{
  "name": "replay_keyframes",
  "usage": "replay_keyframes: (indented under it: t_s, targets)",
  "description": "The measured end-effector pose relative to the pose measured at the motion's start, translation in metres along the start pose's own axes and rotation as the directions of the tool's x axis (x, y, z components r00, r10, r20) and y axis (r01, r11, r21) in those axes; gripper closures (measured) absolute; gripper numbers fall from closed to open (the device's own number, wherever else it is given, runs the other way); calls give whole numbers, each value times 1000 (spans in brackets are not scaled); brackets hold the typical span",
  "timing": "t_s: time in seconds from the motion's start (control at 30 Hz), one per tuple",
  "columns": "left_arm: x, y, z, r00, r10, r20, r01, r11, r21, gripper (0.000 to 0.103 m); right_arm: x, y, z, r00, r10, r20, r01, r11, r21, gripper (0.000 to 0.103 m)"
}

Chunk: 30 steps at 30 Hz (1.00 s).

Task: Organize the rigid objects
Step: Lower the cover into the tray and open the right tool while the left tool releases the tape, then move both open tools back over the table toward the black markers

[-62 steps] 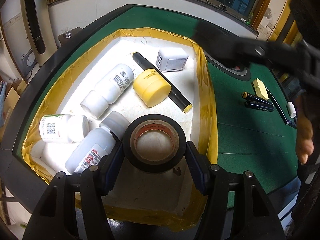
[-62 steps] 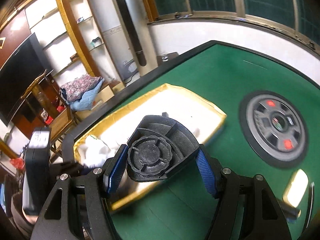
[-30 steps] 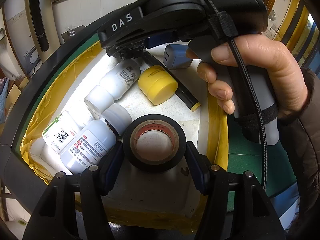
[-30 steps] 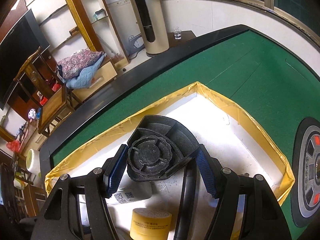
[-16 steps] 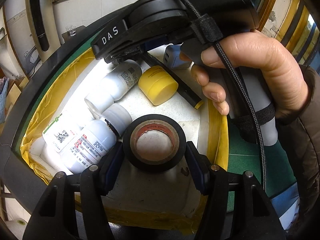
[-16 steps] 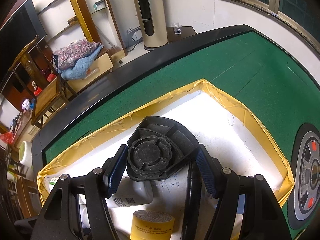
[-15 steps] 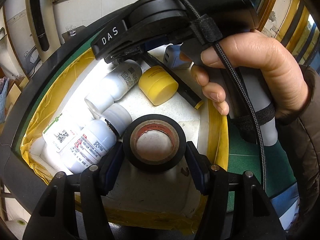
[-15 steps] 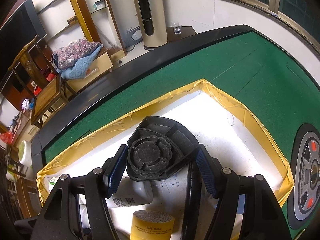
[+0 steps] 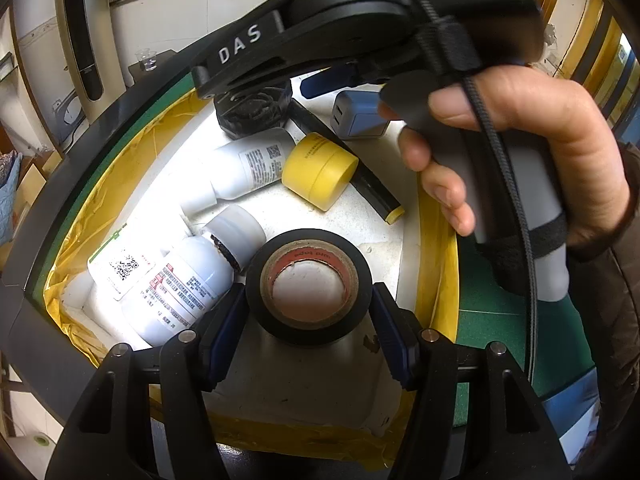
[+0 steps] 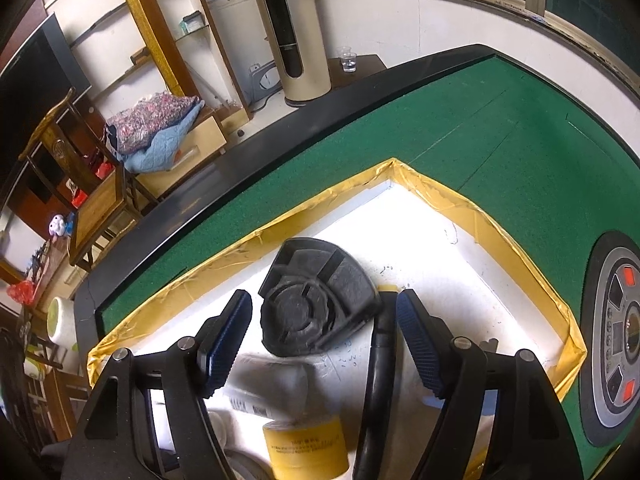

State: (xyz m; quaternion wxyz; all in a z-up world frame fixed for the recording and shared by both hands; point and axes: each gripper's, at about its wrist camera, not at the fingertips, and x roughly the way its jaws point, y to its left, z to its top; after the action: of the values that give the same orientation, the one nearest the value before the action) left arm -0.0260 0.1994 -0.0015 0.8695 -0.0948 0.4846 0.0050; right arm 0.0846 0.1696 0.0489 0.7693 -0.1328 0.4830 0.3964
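My left gripper [image 9: 308, 308] is shut on a black tape roll [image 9: 308, 280], held low over the near part of a white tray [image 9: 436, 260] with a yellow taped rim. A hand [image 9: 520, 140] holds my right gripper [image 10: 322, 336] over the tray's far end. Its jaws are opening. A black fan-shaped plastic part [image 10: 316, 308] lies on the tray floor between its blue pads [image 10: 224, 332], with a gap on each side. From the left wrist view the same part [image 9: 252, 110] sits just under the right gripper's fingers.
In the tray lie three white bottles [image 9: 240, 168] [image 9: 180, 284] [image 9: 120, 268], a yellow jar [image 9: 320, 170], a black marker [image 9: 372, 188] and a white charger [image 9: 358, 114]. Green felt [image 10: 500, 140] surrounds the tray. A round panel [image 10: 620, 360] is set in the table at right.
The right gripper's pads have spread apart, and the black part has left them and dropped onto the tray floor. The left gripper and its tape roll have stayed put.
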Motion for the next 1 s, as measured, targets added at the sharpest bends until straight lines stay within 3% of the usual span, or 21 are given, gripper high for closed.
replay_keyframes:
  t_s: [0.23,0.47,0.63,0.77,0.83,1.0]
  targets:
    - [-1,-3,0,1000,19,1,-19,1000,-10,42,-30,-4,-11,997,36,68,-37,999,17,28]
    - [-12,-2,-2,999,22,29,-21,999,-27,41,-74,-24,-48,988,53,143,-62,997,56,24]
    - [-30,-2,1,997,31,74,-27,998,-48,41,-106,-49,-88,981,46,191,-72,989,128,23]
    - [-45,-13,6,993,20,120,-16,999,-34,40,-126,-67,-130,978,-6,210,-34,982,188,21]
    - [-50,-24,9,991,5,137,-3,1000,-16,34,-135,-78,-150,977,-21,214,-29,974,225,19]
    - [-50,-65,12,990,-52,134,42,996,75,34,-153,-100,-200,973,-75,217,5,951,308,18]
